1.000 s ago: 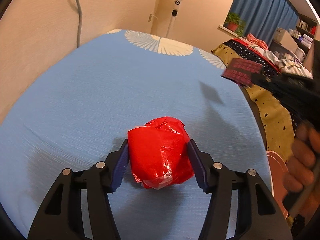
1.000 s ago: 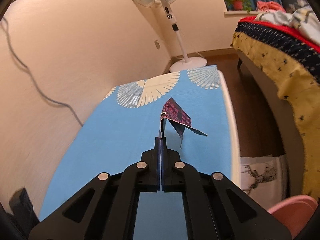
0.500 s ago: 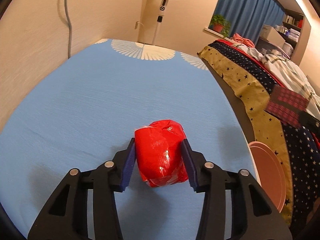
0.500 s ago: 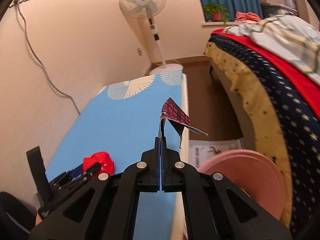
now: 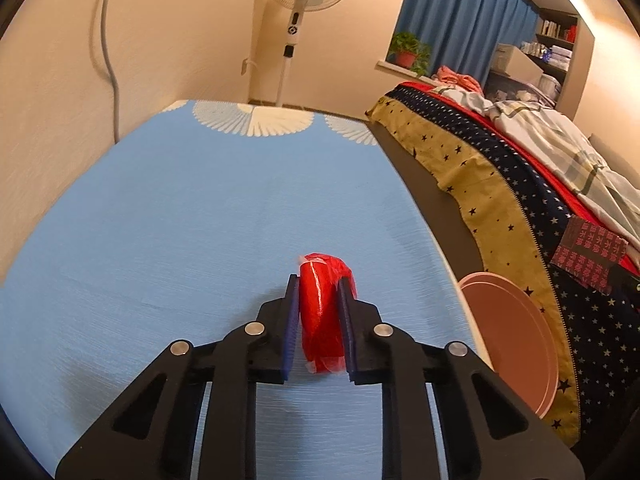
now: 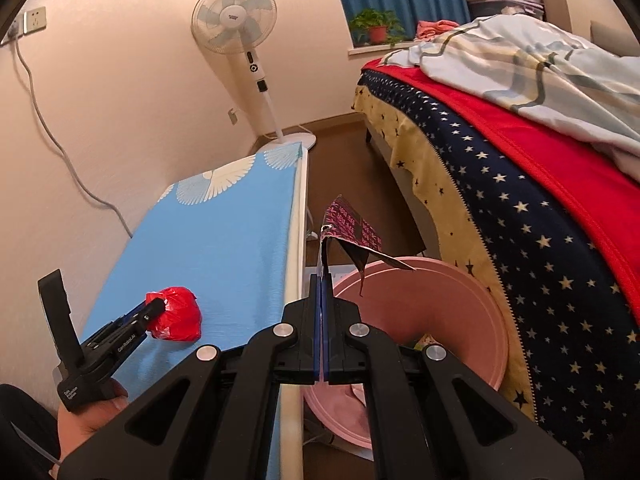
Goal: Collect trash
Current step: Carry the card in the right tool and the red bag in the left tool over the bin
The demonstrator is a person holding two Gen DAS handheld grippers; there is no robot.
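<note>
My left gripper is shut on a crumpled red plastic wrapper, squeezed thin between the blue pads, on the blue-covered table. The red wrapper and the left gripper also show in the right wrist view. My right gripper is shut on a dark red patterned wrapper and holds it above the pink bin, off the table's right edge. The patterned wrapper also shows at the far right of the left wrist view, above the pink bin.
A bed with a star-patterned cover stands right of the bin. A standing fan is at the far end of the table. A wall with a cable runs along the table's left side.
My left gripper has closed tight on the red wrapper, squashing it. My right gripper has carried the patterned wrapper right, off the table, to above the pink bin.
</note>
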